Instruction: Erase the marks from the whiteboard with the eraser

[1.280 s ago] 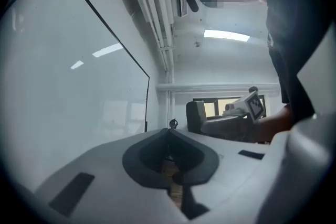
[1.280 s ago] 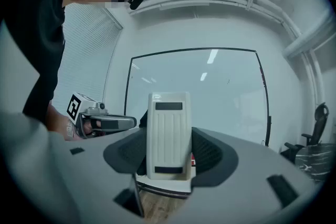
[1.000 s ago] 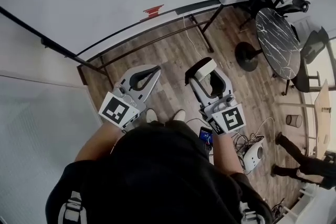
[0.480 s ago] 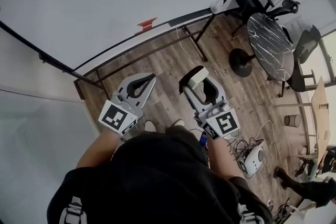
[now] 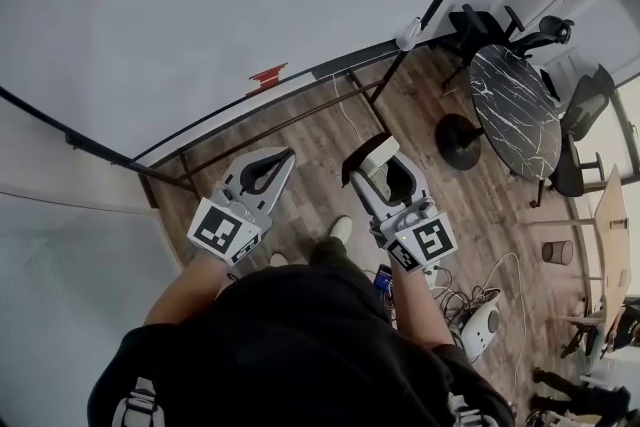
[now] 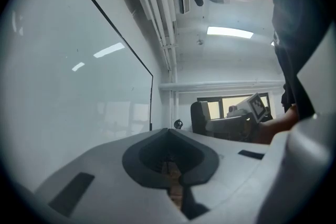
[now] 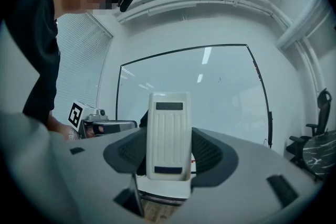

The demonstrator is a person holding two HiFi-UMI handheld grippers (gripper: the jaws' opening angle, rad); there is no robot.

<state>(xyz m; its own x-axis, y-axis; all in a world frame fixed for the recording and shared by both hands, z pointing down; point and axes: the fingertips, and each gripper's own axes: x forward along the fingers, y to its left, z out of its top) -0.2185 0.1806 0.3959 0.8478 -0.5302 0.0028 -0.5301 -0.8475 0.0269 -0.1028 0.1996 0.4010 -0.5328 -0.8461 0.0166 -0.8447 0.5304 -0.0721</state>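
The whiteboard [image 5: 200, 5] fills the top of the head view and stands ahead in the right gripper view [image 7: 210, 86]; I make out only a tiny speck on it. My right gripper [image 5: 372, 165] is shut on the white eraser [image 5: 378, 153], held upright between the jaws [image 7: 168, 118], short of the board. My left gripper [image 5: 272, 160] is beside it, shut and empty, with its jaws meeting at the tip [image 6: 169, 132]. The board [image 6: 68, 86] runs along that view's left.
A red item [image 5: 267, 75] lies on the board's tray. The board's stand legs [image 5: 365, 95] spread over the wood floor. A round marble table [image 5: 515, 95] with dark chairs [image 5: 480, 20] stands at the right. Cables and a white device [image 5: 480, 305] lie near my right foot.
Both grippers have shifted a little toward the board, each still shut. A foot has stepped forward. The person's legs at the lower right have left the view.
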